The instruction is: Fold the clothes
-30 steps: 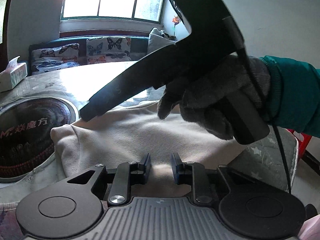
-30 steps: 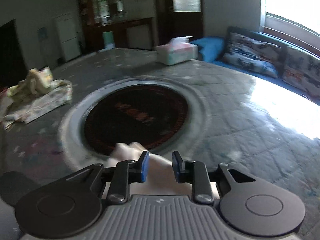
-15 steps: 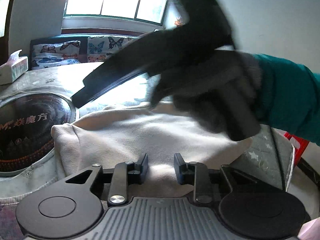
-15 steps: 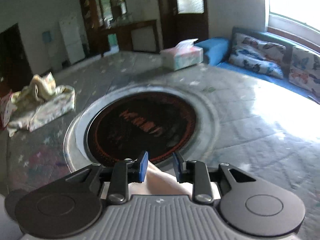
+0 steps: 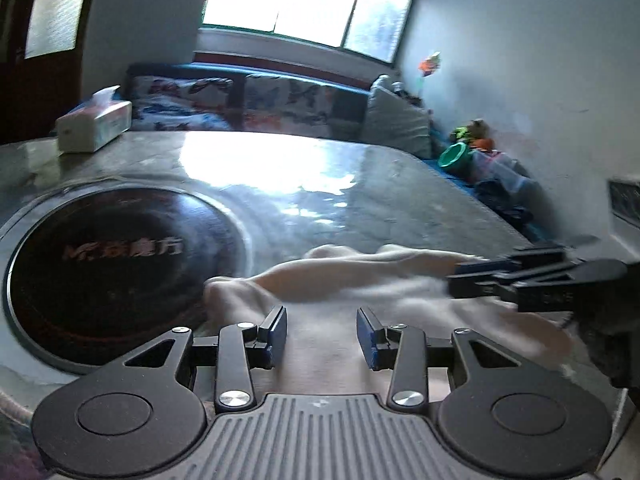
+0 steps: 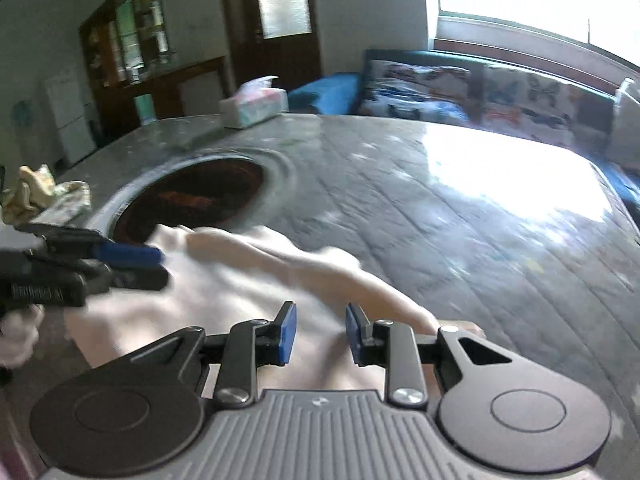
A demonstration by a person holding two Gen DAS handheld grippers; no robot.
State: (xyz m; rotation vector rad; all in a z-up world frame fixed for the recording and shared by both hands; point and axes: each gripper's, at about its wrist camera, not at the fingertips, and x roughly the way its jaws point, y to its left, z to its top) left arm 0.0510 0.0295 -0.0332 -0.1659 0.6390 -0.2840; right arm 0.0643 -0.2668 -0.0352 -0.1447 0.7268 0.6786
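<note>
Left gripper [image 5: 321,330] opening, quilted table [image 5: 400,184], sofa [image 6: 460,80]

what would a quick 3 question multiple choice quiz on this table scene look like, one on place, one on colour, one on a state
1. Where does the tissue box sit?
A. at the table's far edge
B. on the cream garment
C. inside the round dark inset

2. What colour are the pads on the left gripper?
A. red
B. blue
C. yellow

3. How is the cream garment lying?
A. hung on a hanger
B. rolled into a ball
C. spread on the table beside the round dark inset

Answers: 1 A, it stands beyond the inset near the sofa; 2 B, both pads show blue; 3 C, it lies flat under both grippers.
</note>
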